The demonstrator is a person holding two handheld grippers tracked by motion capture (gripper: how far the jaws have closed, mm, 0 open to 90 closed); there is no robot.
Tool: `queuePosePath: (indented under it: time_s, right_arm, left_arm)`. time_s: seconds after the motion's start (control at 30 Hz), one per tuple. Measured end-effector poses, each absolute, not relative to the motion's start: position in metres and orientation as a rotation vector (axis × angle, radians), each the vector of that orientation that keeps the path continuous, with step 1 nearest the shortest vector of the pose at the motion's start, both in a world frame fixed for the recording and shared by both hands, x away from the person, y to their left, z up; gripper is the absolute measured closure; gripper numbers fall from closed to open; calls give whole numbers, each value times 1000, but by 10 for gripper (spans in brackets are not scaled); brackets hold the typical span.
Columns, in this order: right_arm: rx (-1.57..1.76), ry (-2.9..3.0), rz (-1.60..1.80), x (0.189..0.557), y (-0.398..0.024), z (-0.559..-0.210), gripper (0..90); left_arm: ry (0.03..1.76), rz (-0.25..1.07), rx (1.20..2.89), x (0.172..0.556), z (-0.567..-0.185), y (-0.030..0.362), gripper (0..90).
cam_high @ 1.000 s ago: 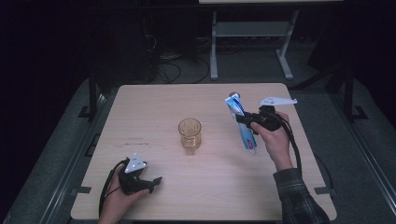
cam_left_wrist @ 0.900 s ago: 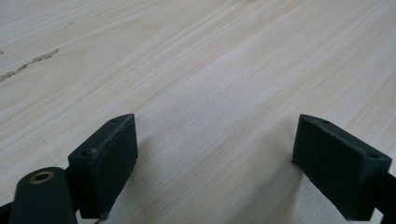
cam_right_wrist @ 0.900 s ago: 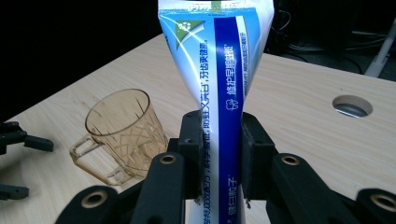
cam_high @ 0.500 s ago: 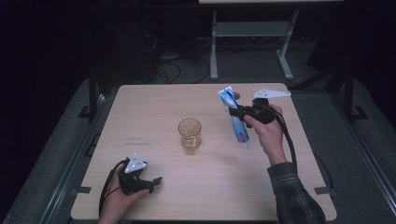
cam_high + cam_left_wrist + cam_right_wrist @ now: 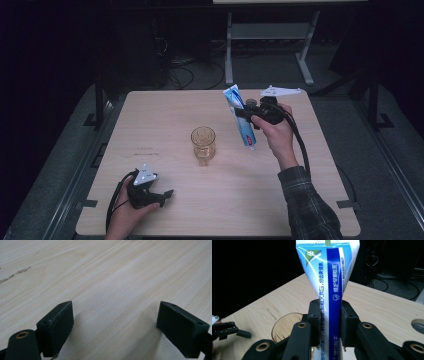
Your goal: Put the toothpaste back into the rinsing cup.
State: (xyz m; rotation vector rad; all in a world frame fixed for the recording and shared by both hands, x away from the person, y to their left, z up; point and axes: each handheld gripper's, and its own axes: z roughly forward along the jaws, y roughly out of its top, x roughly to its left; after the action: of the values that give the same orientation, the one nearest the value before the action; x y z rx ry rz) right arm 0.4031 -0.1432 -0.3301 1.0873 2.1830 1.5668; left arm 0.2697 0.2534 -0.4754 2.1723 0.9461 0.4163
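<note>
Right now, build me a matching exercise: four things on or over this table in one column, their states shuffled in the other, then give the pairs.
Things:
1. toothpaste tube
2. glass
3. left tool
4. right tool

States:
A. open, low at the table's near left, holding nothing
B. standing upright on the table near its middle
C. lifted off the table, cap end down
D. shut on the tube's middle

Pairs: 1-C, 2-B, 3-A, 4-D
</note>
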Motion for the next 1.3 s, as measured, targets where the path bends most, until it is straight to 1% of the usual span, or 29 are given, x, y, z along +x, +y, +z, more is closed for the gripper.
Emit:
queuePosePath:
  time_s: [0.73, 1.07, 1.3]
  right_arm:
    - [991, 2220, 1600, 422, -91, -306, 735]
    - [949, 2242, 1608, 427, -68, -299, 736]
    - [938, 2254, 1619, 430, -57, -301, 736]
  left_arm:
    - [941, 411, 2172, 270, -476, 253, 133]
    - [941, 411, 2171, 270, -476, 253, 133]
    - [938, 411, 2172, 270, -476, 253, 133]
